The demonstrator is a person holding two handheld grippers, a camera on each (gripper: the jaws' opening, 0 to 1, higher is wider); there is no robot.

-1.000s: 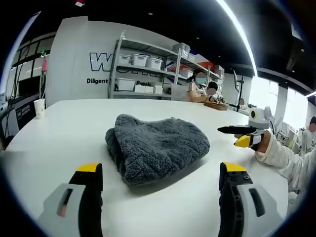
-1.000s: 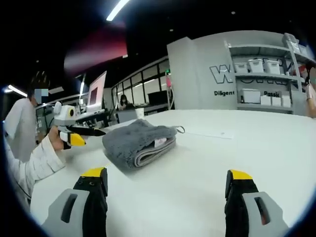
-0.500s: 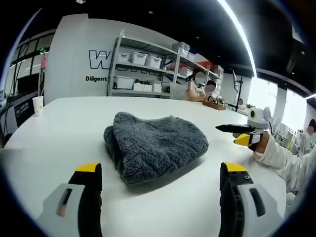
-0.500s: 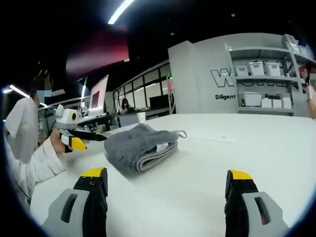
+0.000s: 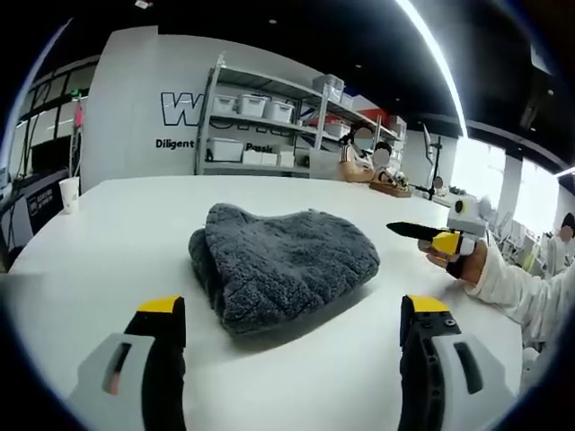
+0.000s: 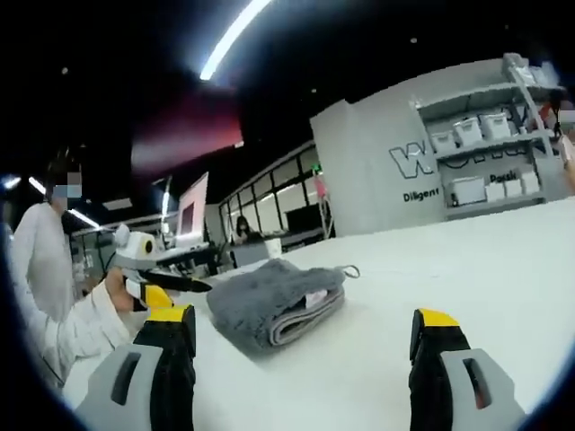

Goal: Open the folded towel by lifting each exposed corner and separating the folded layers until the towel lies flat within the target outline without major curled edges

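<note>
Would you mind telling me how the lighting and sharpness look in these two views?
Left gripper view: the towel is sharp and casts a soft shadow on the white table; ceiling strip glares. Right gripper view: tilted, the towel slightly soft, background dim.

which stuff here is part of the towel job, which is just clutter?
Job: grey folded towel, white table it lies on, left gripper, right gripper, both open.

Clutter: paper cup, shelf rack with white bins, people at the far end.
</note>
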